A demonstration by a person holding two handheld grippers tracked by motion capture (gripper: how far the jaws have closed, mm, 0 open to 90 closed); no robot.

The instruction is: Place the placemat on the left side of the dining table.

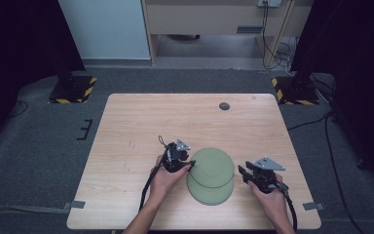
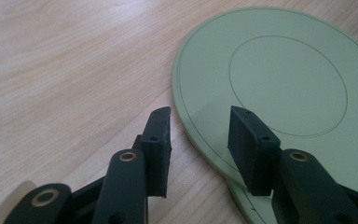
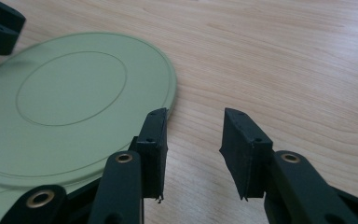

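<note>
While the person's forearms entered from the near edge of the wooden table [image 1: 126,126], each hand held a gripper beside two stacked pale green plates; the lower plate [image 1: 209,195] lay nearest, the upper plate [image 1: 213,165] resting on it, shifted farther away; the left gripper [image 1: 191,164] had its jaws apart astride the upper plate's left rim; the right gripper [image 1: 243,174] stood just beside the stack, jaws apart over bare wood; far beyond, a small dark disc [image 1: 224,106] sat near the table's back edge.
</note>
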